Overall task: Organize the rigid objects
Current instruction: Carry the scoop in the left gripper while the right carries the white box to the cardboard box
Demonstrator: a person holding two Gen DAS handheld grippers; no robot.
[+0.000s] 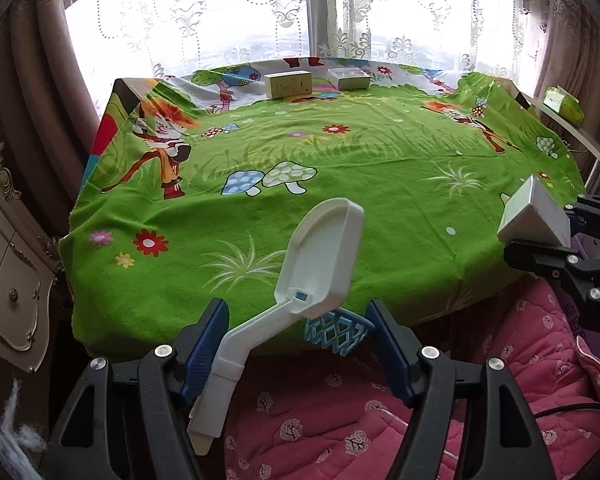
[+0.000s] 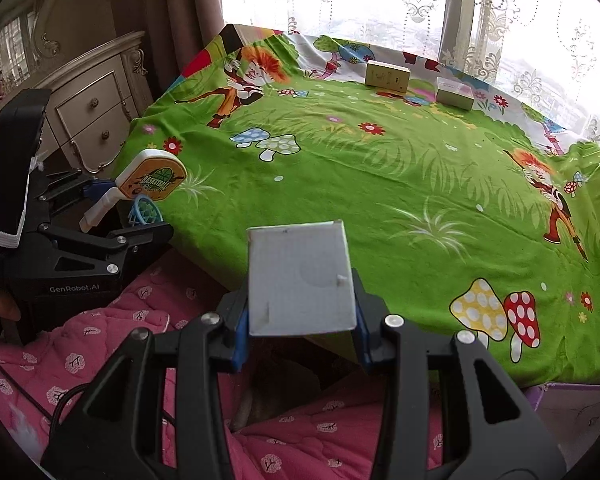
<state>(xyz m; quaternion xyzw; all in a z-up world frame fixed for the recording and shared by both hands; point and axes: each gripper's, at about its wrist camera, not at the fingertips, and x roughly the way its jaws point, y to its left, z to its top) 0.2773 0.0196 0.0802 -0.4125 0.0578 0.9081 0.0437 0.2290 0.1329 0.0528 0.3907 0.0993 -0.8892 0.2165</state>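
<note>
Toy basketball hoop in white plastic, with an orange printed backboard and a small blue net, sits between the left tongs, over the near edge of the bench. Its white stem leans against the left blue pad, while the net end lies close to the right pad; whether both pads truly press on it I cannot tell, since the jaws stand fairly wide and the toy lies slantwise across the gap. The plain white cardboard box is clamped squarely by the right tongs, blue pads pressed on its two sides, held up near the same near edge, further toward the right corner.

Beyond them the bench, covered by a green cartoon-print cloth with mushrooms and flowers, lies mostly bare. Two items already stand side by side along the far edge by the window: a cream rectangular box and a pale box with a clear lid.

The hoop looks like the weak point: gripped off-centre by a thin stem, it could pivot or slide out as it is carried across. The cloth is wrinkled near the far edge, so a light box set down there may tip. Both loads travelling together also risk knocking the standing pair.
</note>
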